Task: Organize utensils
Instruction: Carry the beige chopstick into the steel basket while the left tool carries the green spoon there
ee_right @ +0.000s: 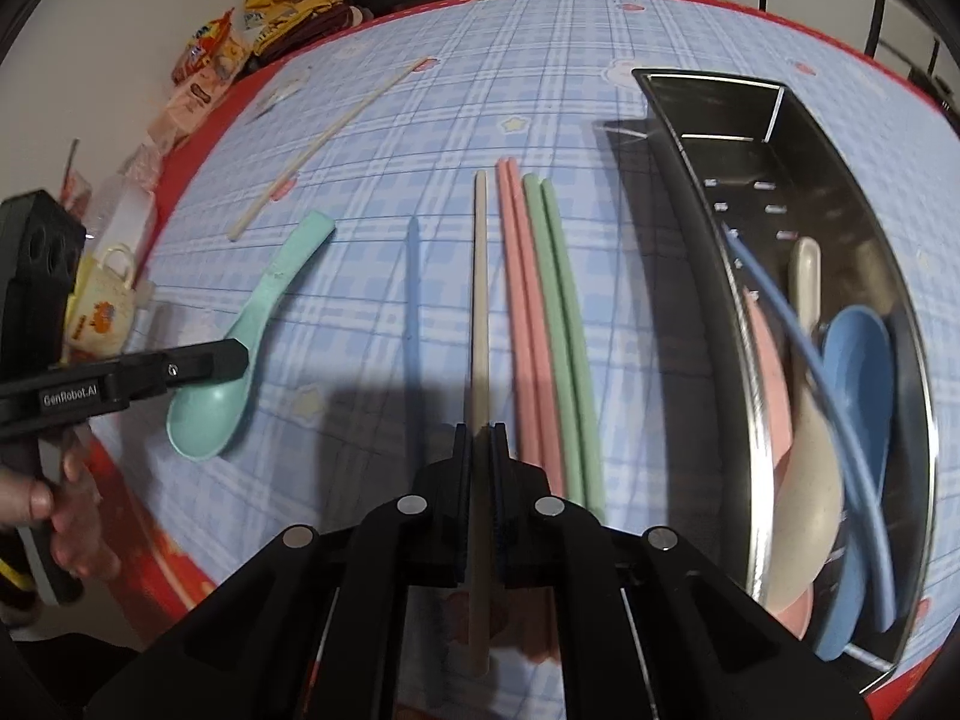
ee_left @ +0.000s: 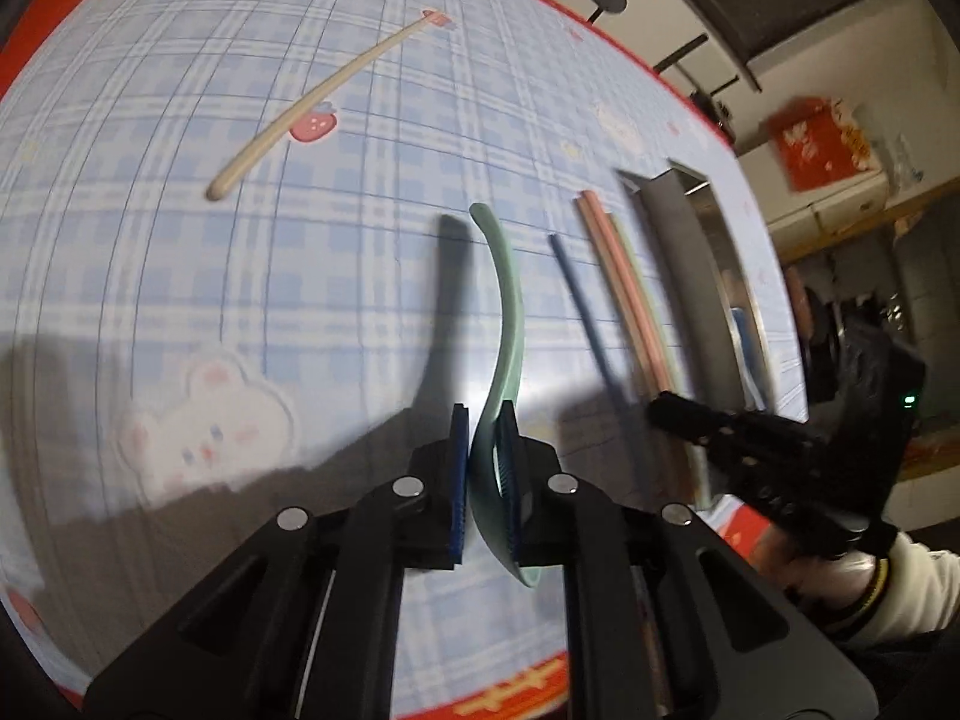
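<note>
The left hand-held gripper (ee_left: 483,420) pinched a mint-green spoon (ee_left: 504,312); the right hand-held gripper (ee_right: 478,438) pinched a beige chopstick (ee_right: 480,300). Both hung over the tabletop (ee_right: 540,60), spread with blue plaid, bunny-printed cloth edged red. "GenRobot.AI" marked the left gripper's side.

Table (ee_right: 540,60) with blue plaid cloth: pink chopsticks (ee_right: 519,276), green chopsticks (ee_right: 561,300), metal tray (ee_right: 690,180) right of right tool (ee_right: 478,438); blue chopstick (ee_right: 413,300) left.
</note>
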Demonstrator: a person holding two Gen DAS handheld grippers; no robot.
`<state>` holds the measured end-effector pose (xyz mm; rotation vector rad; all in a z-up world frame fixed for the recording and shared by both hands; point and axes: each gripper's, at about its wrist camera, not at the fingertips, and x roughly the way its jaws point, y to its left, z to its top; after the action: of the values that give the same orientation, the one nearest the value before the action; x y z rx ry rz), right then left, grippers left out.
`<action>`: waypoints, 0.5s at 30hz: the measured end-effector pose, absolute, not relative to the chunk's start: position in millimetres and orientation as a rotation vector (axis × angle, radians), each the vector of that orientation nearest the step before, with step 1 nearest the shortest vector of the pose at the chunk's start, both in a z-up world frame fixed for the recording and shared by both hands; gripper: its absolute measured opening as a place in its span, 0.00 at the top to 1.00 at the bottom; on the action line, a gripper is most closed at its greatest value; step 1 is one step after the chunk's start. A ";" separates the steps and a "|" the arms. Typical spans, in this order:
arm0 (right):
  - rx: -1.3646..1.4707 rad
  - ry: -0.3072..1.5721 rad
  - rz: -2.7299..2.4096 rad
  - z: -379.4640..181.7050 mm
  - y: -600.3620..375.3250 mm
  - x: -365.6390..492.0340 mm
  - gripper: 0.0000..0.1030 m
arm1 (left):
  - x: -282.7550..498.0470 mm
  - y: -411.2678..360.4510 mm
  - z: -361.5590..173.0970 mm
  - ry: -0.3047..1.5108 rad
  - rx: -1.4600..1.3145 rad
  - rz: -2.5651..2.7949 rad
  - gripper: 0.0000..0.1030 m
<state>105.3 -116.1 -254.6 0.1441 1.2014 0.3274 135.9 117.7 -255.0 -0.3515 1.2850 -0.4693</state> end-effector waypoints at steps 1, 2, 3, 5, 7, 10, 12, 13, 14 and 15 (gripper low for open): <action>0.164 1.191 0.342 -252.2 -117.2 102.8 0.94 | 131.4 115.8 -251.3 1.276 -0.351 -0.472 0.87; 0.185 1.179 0.353 -249.6 -119.1 101.5 0.94 | 127.3 115.0 -247.3 1.268 -0.350 -0.474 0.87; 0.206 1.167 0.364 -246.8 -121.3 100.4 0.94 | 122.9 113.8 -242.0 1.257 -0.351 -0.474 0.87; 0.242 1.138 0.379 -239.0 -126.7 98.1 0.94 | 120.2 112.4 -233.8 1.240 -0.369 -0.471 0.87; 0.265 1.116 0.391 -233.7 -131.5 96.6 0.94 | 115.5 111.4 -224.9 1.219 -0.400 -0.469 0.87; 0.296 1.090 0.408 -225.3 -139.0 94.0 0.94 | 109.5 104.5 -212.1 1.195 -0.408 -0.469 0.87; 0.313 1.072 0.420 -219.6 -144.9 91.0 0.94 | 104.0 98.8 -204.0 1.184 -0.387 -0.469 0.87; 0.319 1.063 0.425 -217.3 -147.5 89.3 0.94 | 101.8 95.4 -200.6 1.179 -0.380 -0.468 0.87; 0.325 1.053 0.429 -214.4 -150.7 87.6 0.94 | 99.9 92.9 -198.8 1.175 -0.378 -0.468 0.87; 0.330 1.046 0.432 -212.6 -153.9 86.7 0.94 | 96.8 89.6 -196.2 1.172 -0.376 -0.466 0.87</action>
<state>86.7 -153.9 -212.6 0.3300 1.0459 0.4317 96.8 89.6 -196.2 -0.3760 1.1715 -0.4658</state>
